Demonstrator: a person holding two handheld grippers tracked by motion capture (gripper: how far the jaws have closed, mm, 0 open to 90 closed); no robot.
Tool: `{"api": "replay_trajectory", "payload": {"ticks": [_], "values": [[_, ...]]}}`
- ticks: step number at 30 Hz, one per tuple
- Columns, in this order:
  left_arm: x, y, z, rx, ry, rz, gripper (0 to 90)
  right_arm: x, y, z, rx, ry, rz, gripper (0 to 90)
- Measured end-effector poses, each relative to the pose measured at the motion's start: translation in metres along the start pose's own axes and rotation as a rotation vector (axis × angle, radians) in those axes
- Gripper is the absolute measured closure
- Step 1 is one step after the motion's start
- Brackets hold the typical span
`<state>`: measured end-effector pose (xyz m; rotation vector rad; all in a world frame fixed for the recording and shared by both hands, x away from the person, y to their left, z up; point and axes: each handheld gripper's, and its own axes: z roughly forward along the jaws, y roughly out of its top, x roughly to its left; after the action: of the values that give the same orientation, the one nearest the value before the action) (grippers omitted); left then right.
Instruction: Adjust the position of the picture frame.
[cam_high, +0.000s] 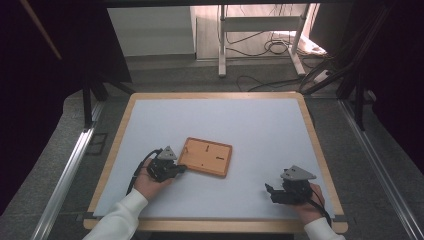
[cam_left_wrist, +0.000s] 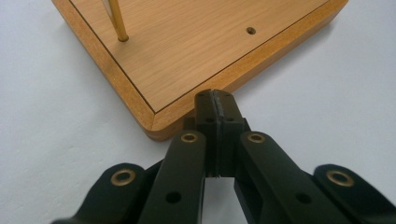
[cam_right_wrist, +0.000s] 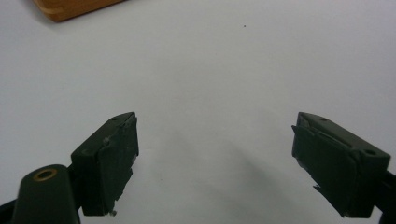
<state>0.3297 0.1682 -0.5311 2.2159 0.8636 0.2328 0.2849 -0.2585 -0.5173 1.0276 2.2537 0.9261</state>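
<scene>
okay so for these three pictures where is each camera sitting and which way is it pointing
High view: above the near table edge, facing forward and down; both forearms, left tongs, right tongs.
Left gripper view: on the left tongs, shut, tips at the wooden board.
Right gripper view: on the right tongs, open over the white tabletop.
Shared: the board, in all three.

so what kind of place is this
Probably a lab recording station, not a home: a wood-rimmed table with a white top, a metal rail frame beside it, and loose black cables on the floor.

flat wooden board (cam_high: 206, 156) lies mid-table, angled.
</scene>
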Motion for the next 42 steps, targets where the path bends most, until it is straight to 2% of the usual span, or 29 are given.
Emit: {"api": "replay_trajectory", "payload": {"ticks": [5, 7, 8, 9, 10, 11, 12, 14, 15, 16, 17, 18, 19, 20, 21, 22, 25, 26, 27, 30, 34, 35, 42], "values": [[-0.001, 0.0, -0.005, -0.028, 0.016, -0.008, 90.0, 0.001, 0.001, -0.001, -0.012, 0.006, 0.001, 15.3], [0.0, 0.0, -0.011, -0.053, 0.01, -0.023, 90.0, 0.001, 0.002, -0.002, -0.02, 0.009, 0.006, 15.3], [0.0, -0.001, -0.017, -0.082, 0.001, -0.042, 90.0, 0.001, 0.002, -0.002, -0.021, 0.012, 0.009, 15.4], [0.0, -0.003, -0.019, -0.096, -0.007, -0.058, 90.0, 0.001, 0.003, -0.002, -0.025, 0.015, 0.013, 15.5], [0.0, -0.003, -0.019, -0.096, -0.007, -0.058, 89.7, 0.001, 0.004, -0.002, -0.026, 0.019, 0.019, 15.6], [0.0, -0.005, -0.021, -0.106, -0.012, -0.072, 84.8, 0.001, 0.006, -0.002, -0.029, 0.023, 0.023, 15.8], [-0.001, -0.007, -0.023, -0.107, -0.007, -0.08, 84.8, 0.001, 0.006, -0.002, -0.029, 0.023, 0.023, 15.8], [-0.001, -0.01, -0.025, -0.115, 0.011, -0.083, 77.6, 0.002, 0.012, -0.001, -0.042, 0.036, 0.037, 17.8], [-0.001, -0.012, -0.026, -0.119, 0.02, -0.095, 73.0, 0.004, 0.022, 0.001, -0.057, 0.052, 0.042, 22.2], [-0.001, -0.012, -0.026, -0.119, 0.02, -0.095, 69.7, 0.004, 0.022, 0.001, -0.057, 0.052, 0.042, 22.2], [-0.001, -0.012, -0.026, -0.115, 0.039, -0.111, 63.8, 0.007, 0.035, 0.007, -0.068, 0.075, 0.03, 30.7], [-0.001, -0.012, -0.026, -0.115, 0.039, -0.111, 59.5, 0.007, 0.035, 0.007, -0.068, 0.075, 0.03, 30.7], [-0.001, -0.013, -0.024, -0.106, 0.052, -0.126, 55.3, 0.008, 0.05, 0.016, -0.07, 0.119, 0.024, 47.7], [-0.001, -0.014, -0.023, -0.103, 0.058, -0.125, 52.2, 0.008, 0.057, 0.023, -0.069, 0.133, 0.024, 55.2], [-0.001, -0.014, -0.023, -0.103, 0.058, -0.125, 49.3, 0.008, 0.057, 0.023, -0.069, 0.133, 0.024, 55.2], [-0.002, -0.014, -0.021, -0.095, 0.069, -0.137, 46.1, 0.008, 0.072, 0.039, -0.064, 0.155, 0.027, 68.2], [-0.002, -0.015, -0.021, -0.088, 0.073, -0.131, 41.6, 0.01, 0.093, 0.067, -0.033, 0.178, 0.004, 83.6], [-0.002, -0.015, -0.021, -0.088, 0.073, -0.131, 40.6, 0.01, 0.093, 0.067, -0.033, 0.178, 0.004, 83.6], [-0.001, -0.015, -0.022, -0.087, 0.074, -0.129, 39.5, 0.012, 0.106, 0.083, -0.015, 0.182, -0.013, 90.0], [0.0, -0.016, -0.022, -0.088, 0.075, -0.136, 37.3, 0.013, 0.122, 0.103, 0.005, 0.179, -0.033, 90.0], [0.001, -0.018, -0.022, -0.086, 0.069, -0.135, 36.1, 0.013, 0.134, 0.117, 0.012, 0.19, -0.048, 90.0], [0.001, -0.019, -0.022, -0.085, 0.066, -0.131, 35.4, 0.013, 0.139, 0.125, 0.025, 0.185, -0.057, 90.0], [0.001, -0.02, -0.021, -0.079, 0.067, -0.131, 34.6, 0.014, 0.146, 0.15, 0.08, 0.191, -0.09, 90.0]]}}
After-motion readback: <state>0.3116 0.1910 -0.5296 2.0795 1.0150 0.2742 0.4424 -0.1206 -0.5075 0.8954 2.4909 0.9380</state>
